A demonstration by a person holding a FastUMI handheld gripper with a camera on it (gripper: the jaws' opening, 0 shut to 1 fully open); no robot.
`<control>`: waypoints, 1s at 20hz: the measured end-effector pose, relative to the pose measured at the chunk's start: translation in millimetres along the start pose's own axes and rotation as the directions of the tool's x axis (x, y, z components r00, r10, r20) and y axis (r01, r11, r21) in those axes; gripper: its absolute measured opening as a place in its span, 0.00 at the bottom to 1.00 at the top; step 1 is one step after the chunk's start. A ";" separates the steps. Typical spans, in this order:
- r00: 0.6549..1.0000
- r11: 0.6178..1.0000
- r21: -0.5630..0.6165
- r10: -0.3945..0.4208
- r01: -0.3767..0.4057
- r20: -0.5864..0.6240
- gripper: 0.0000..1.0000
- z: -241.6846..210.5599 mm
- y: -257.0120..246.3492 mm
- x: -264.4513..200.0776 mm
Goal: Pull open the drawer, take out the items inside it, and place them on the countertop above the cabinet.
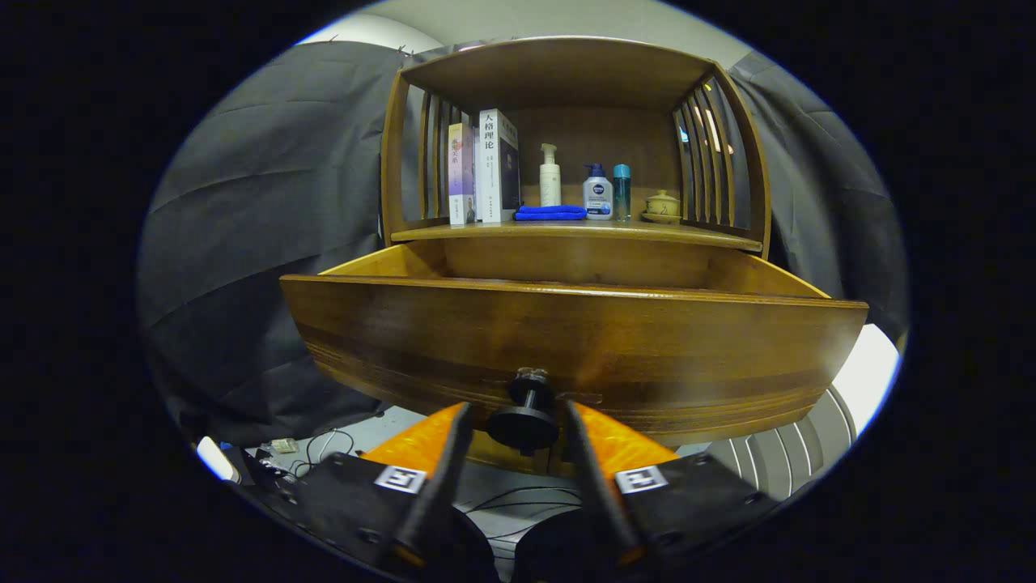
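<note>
The drawer (566, 348) is pulled well out from the cabinet (566, 81), and its big wooden front is right ahead of the claw (518, 425). The wood looks thick and hard, so I think the drawer is heavy and stiff and will not bend. The best place to hold it is the little round knob (526, 413) low on the front. The knob sits between the two fingers now. The fingers are a little apart, and there looks to be a thin gap on each side of the knob, so I cannot tell if they press on it. The knob looks smooth, so it might slip if the hold is loose. The camera looks at the drawer from low down, so the inside is hidden by the front wall, and I cannot say what is in it. Above the drawer is the countertop (486, 232), where the things must go. It already holds some books (486, 166), a blue cloth (550, 213), three bottles (597, 193) and a small lidded cup (662, 205). There is some bare room at the front edge for more things.
</note>
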State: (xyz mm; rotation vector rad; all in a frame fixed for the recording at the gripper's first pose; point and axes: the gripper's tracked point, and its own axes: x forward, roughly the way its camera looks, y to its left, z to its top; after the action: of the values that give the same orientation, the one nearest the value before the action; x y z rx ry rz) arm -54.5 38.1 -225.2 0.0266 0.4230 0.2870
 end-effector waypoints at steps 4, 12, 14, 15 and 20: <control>0.999 0.998 -0.059 -0.031 0.034 0.044 1.00 8.8 -7.3 -10.9; 0.993 0.999 -0.008 -0.042 0.043 0.111 1.00 60.6 -22.5 -24.1; 0.991 0.999 -0.005 -0.050 0.051 0.127 0.99 74.1 -27.0 -23.1; 0.990 0.999 0.002 -0.032 0.032 0.138 0.98 79.9 -22.5 -23.4; 0.982 0.997 -0.057 -0.044 0.056 0.183 0.95 113.0 -27.6 -21.7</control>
State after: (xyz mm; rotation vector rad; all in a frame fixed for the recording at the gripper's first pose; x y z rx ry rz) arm -19.8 9.4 -115.8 -0.0184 0.2331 0.2455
